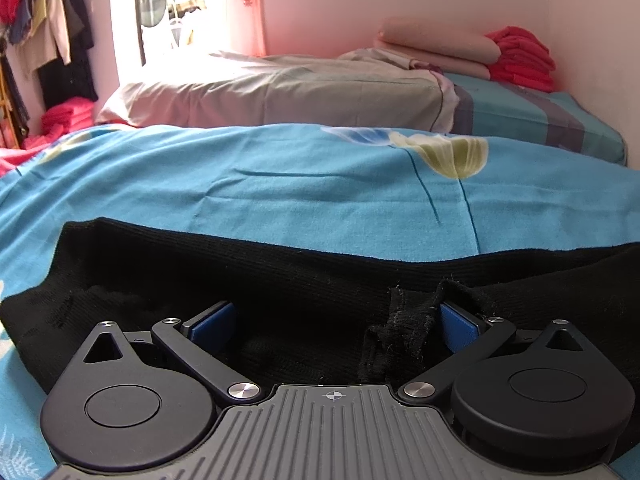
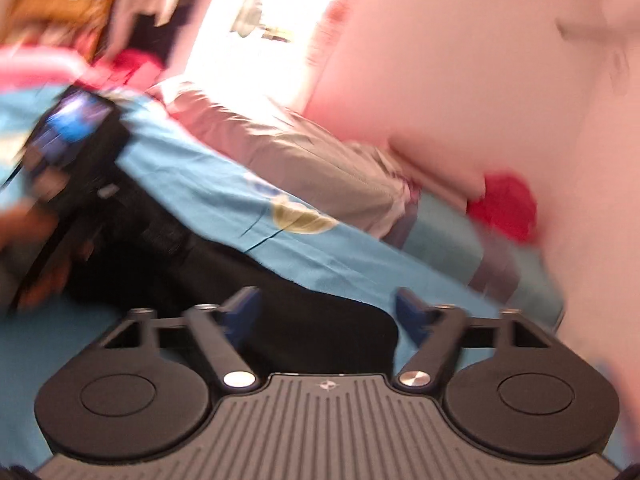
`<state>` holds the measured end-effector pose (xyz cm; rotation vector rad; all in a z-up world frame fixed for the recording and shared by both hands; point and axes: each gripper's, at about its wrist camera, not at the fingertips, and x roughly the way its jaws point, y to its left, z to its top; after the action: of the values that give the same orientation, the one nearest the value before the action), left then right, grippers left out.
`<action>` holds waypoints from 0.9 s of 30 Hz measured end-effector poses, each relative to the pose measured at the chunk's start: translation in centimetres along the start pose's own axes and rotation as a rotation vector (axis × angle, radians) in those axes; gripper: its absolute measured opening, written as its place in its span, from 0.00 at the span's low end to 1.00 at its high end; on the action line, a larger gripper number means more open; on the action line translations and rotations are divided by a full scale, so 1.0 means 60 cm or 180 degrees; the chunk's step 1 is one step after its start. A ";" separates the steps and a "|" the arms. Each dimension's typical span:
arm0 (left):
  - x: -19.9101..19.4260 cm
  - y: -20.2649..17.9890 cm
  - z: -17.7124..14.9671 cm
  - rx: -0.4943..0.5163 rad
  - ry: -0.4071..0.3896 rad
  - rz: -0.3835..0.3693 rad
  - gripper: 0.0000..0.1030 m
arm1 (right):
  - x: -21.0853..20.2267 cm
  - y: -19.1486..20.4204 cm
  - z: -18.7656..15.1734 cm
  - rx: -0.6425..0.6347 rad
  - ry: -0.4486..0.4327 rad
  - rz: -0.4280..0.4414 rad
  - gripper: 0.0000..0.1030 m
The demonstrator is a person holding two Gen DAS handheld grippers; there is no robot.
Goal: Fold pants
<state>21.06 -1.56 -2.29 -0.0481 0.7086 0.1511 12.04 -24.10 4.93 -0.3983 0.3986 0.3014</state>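
Black ribbed pants (image 1: 280, 276) lie flat across a blue floral bedsheet (image 1: 320, 184). My left gripper (image 1: 336, 324) is open, low over the pants, with its blue pads (image 1: 214, 322) wide apart on the black cloth; a frayed fold of fabric (image 1: 400, 328) lies beside the right pad. In the blurred, tilted right wrist view, my right gripper (image 2: 328, 312) is open above an end of the pants (image 2: 320, 332). The left gripper's body (image 2: 76, 140) and the hand holding it show at the left, over the pants.
A second bed with a grey-pink cover (image 1: 280, 92) lies behind. Folded pink bedding (image 1: 436, 48) and red clothes (image 1: 520, 60) sit at its far right. Hanging clothes (image 1: 44, 48) and a red pile (image 1: 68, 116) stand at the left.
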 end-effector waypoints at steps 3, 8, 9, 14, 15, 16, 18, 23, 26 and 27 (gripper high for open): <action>-0.004 0.011 0.001 -0.0110 -0.0027 -0.0108 1.00 | 0.070 -0.025 -0.002 0.0651 0.0367 0.0125 0.48; -0.020 0.042 0.008 -0.0361 -0.0085 -0.0427 1.00 | 0.078 0.040 -0.022 -0.0102 0.0616 -0.0096 0.47; -0.026 0.051 0.010 -0.0410 -0.0123 -0.0521 1.00 | 0.078 0.038 -0.014 -0.0036 0.0563 -0.0060 0.47; -0.070 0.084 0.021 -0.0429 -0.0420 -0.0607 1.00 | 0.101 0.045 0.019 0.0305 0.0353 0.0130 0.53; -0.078 0.091 0.024 -0.0419 -0.0458 -0.0538 1.00 | 0.113 0.056 0.018 0.0319 0.0395 0.0194 0.55; -0.085 0.102 0.026 -0.0425 -0.0481 -0.0453 1.00 | 0.122 0.070 0.014 0.0245 0.0497 0.0258 0.54; -0.093 0.127 0.027 -0.0433 -0.0408 -0.0191 1.00 | 0.129 0.107 0.006 -0.0191 0.0578 0.0283 0.46; -0.073 0.214 0.006 -0.0476 0.0021 0.0632 1.00 | 0.063 0.130 0.044 -0.0736 0.0194 0.0779 0.72; -0.045 0.271 -0.013 -0.0854 0.0457 0.0844 1.00 | 0.077 0.124 0.106 -0.0357 0.0044 0.1117 0.76; -0.042 0.286 -0.018 -0.0999 0.0480 0.0719 1.00 | 0.096 0.134 0.124 -0.0301 0.0069 0.1190 0.76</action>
<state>15.83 15.00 -1.37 -0.2824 0.8350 0.4786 16.60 -12.67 6.23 -0.4189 0.4812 0.6821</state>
